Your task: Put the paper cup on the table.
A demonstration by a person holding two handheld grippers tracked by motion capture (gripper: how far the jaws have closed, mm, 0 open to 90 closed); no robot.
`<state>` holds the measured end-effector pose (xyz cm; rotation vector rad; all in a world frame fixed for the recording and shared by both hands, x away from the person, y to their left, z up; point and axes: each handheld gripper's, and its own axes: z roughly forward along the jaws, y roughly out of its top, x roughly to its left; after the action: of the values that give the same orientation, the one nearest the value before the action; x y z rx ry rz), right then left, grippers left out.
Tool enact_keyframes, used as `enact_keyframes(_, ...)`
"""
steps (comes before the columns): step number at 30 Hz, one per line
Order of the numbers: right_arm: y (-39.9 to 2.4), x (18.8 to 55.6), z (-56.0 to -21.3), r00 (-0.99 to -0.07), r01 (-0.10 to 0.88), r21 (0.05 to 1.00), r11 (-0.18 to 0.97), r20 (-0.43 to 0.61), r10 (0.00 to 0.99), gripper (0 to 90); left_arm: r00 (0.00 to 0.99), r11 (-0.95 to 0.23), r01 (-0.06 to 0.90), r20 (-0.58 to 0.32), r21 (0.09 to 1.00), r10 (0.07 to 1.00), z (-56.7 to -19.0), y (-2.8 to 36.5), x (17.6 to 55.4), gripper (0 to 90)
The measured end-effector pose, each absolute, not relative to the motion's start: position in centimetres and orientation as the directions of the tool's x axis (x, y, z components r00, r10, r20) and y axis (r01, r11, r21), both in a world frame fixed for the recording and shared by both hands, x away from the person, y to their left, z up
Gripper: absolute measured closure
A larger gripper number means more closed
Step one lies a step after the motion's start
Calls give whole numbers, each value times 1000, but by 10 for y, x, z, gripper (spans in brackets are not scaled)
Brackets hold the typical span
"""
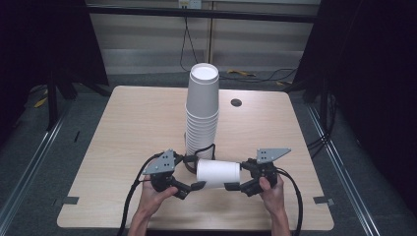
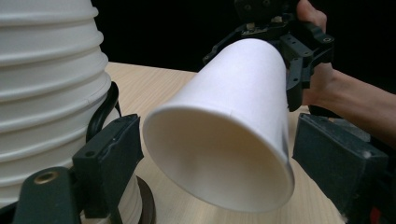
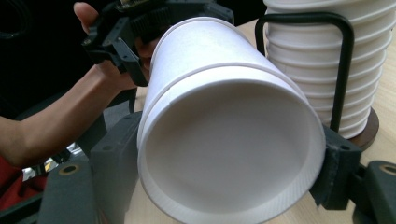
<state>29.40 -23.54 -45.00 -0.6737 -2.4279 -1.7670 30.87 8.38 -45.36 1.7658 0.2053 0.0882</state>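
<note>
The right gripper has its fingers pressed against both sides of a white paper cup, gripping one end, while the left gripper's fingers stand spread on either side of the cup's other end with gaps showing. The cup lies on its side above the table, at 6 o'clock from the tall cup stack in its black wire holder.

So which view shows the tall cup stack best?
The high view: the cup stack appears whole, from its base to the top cup. The left gripper view catches just its lower ribbed rims at the left edge; the right gripper view shows its lower rims behind a black wire loop.
</note>
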Motion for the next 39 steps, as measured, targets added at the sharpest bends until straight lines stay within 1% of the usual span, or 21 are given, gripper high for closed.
enact_keyframes(6,-238,292,-453,-900,389,894,221,317,299,241,984,-192,100,-69,976,165,-457,79,310,136)
enact_keyframes(12,-237,292,-452,-907,381,898,220,316,279,241,981,-191,109,-75,975,177,-459,72,310,28)
enact_keyframes(15,-236,292,-452,-909,379,900,215,319,268,241,983,-197,104,-71,975,168,-459,68,309,7)
enact_keyframes(18,-235,291,-452,-913,373,902,219,315,257,240,986,-202,92,-60,975,156,-460,65,308,20)
enact_keyframes(20,-234,291,-452,-913,371,902,221,312,261,240,988,-207,84,-55,975,141,-460,64,307,49)
enact_keyframes(27,-232,291,-450,-918,364,903,227,307,251,239,990,-210,75,-48,975,132,-461,61,306,45)
enact_keyframes(32,-230,291,-451,-921,360,903,232,306,241,239,991,-206,84,-61,975,117,-461,61,307,51)
enact_keyframes(39,-232,291,-451,-926,352,910,221,303,226,224,993,-186,109,-97,977,71,-460,66,309,99)
